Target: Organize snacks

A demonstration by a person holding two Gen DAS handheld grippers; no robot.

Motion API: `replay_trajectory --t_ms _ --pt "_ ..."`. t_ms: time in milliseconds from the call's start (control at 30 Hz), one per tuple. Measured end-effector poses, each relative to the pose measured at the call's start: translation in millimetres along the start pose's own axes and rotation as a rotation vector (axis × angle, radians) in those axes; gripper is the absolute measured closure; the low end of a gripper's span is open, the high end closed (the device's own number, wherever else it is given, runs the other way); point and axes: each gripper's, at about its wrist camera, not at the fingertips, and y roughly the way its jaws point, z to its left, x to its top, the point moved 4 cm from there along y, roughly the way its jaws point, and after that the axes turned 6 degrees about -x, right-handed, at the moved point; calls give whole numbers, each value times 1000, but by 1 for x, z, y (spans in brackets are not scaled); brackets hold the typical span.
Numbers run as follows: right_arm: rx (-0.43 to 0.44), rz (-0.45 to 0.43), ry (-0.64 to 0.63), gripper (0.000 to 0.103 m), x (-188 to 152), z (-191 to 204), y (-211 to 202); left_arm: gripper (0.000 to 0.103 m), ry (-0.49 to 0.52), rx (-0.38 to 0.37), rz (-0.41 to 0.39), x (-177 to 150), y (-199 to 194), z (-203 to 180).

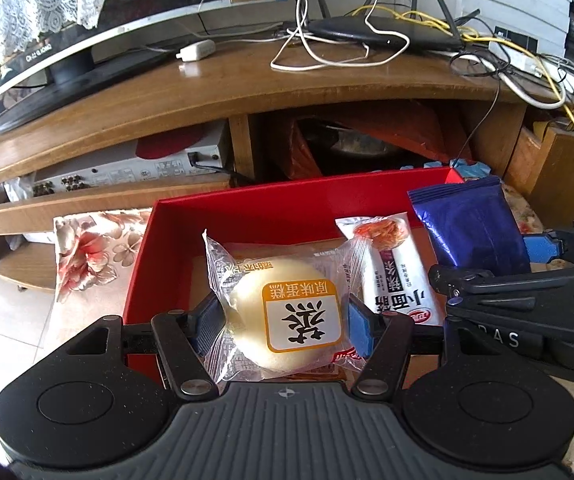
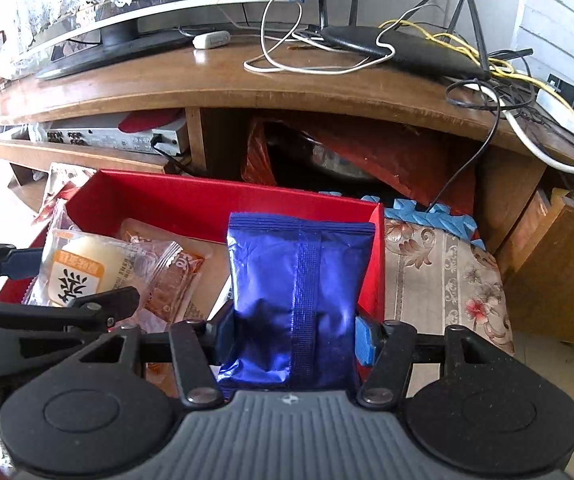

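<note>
My left gripper (image 1: 283, 326) is shut on a wrapped pale round cake (image 1: 283, 320) and holds it over the open red box (image 1: 247, 210). A white noodle-snack packet (image 1: 395, 268) lies in the box to its right. My right gripper (image 2: 293, 332) is shut on a shiny blue packet (image 2: 299, 280), held upright at the box's right wall (image 2: 375, 276). In the right wrist view the cake (image 2: 83, 268) and an orange clear-wrapped snack (image 2: 171, 280) show inside the box. The right gripper and blue packet (image 1: 471, 228) also show in the left wrist view.
The box sits on a floral cloth (image 2: 443, 264). Behind stands a wooden TV stand (image 1: 247, 84) with a TV, a router (image 1: 387, 34) and tangled cables. An audio unit (image 1: 127, 168) and a red bag (image 2: 367, 152) fill its shelf. Tiled floor lies at the left.
</note>
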Motion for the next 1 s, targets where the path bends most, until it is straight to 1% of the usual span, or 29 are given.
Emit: replay_trajectory --t_ms 233,467,700,833,933,1000 --pt "-2 26 -18 46 -4 4 17 34 -4 14 32 -6 16 4" --pt "-8 45 -30 46 -7 6 25 33 5 29 42 -10 23 4" --pt "-20 44 -51 47 -7 8 26 27 -12 31 60 -12 25 8" --pt "-23 44 -51 44 -7 7 24 24 -16 32 66 -13 24 10" --pt "-6 48 -38 43 -5 4 22 20 -24 36 64 -11 21 12" --pt "-16 36 -42 41 -4 4 19 20 -27 36 61 -11 18 13"
